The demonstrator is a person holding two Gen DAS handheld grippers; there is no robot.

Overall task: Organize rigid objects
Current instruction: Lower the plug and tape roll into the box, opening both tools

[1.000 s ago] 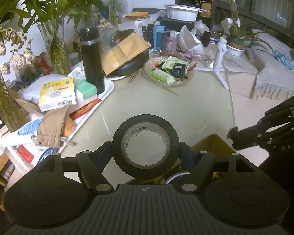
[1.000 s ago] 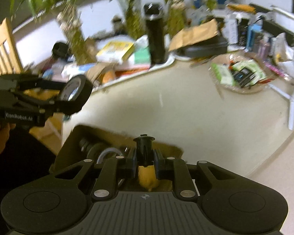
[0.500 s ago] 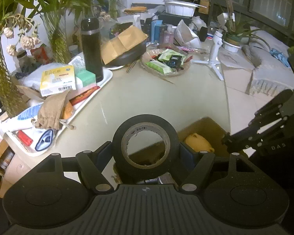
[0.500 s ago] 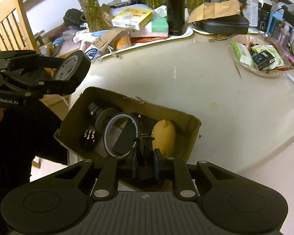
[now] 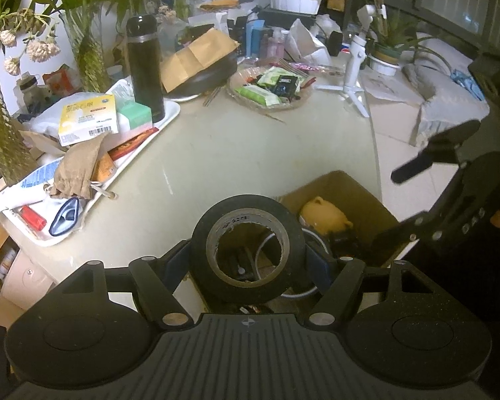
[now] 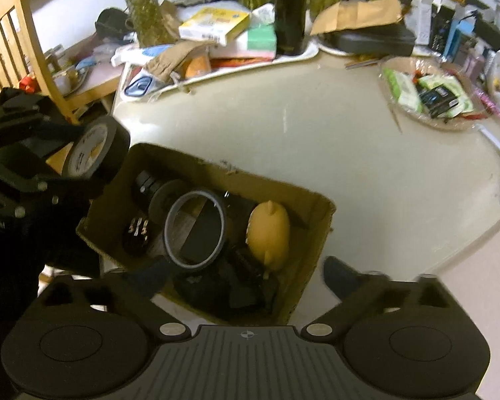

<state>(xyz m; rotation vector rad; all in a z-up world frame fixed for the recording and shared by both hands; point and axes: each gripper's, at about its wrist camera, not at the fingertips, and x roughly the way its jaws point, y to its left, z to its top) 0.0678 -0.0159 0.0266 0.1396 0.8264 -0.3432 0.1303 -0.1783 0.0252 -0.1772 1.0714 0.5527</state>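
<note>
Left wrist view: left gripper [image 5: 248,260] clenched on a black tape roll [image 5: 248,250], held upright at lower centre of the frame, core facing the camera. Through and behind the roll sits an open cardboard box [image 5: 360,193] at the near table edge; the roll hangs over the box's left end, not touching its contents. Yellow duck-shaped toy [image 5: 323,215] lies inside, right of centre. Right gripper [image 5: 416,200] shows at right edge, fingers spread.

Right wrist view: right gripper [image 6: 246,276] released, fingers wide apart at the bottom, nothing between them, above the box's [image 6: 320,253] near wall. Box holds the yellow toy [image 6: 270,233], a grey-rimmed tape ring [image 6: 195,228] and dark items I cannot identify. Tape roll [image 6: 96,153] in the left gripper [image 6: 60,163] at left of frame, above the box's left corner. Black thermos [image 6: 290,10] stands on a white tray [image 6: 243,63], upper centre.
</note>
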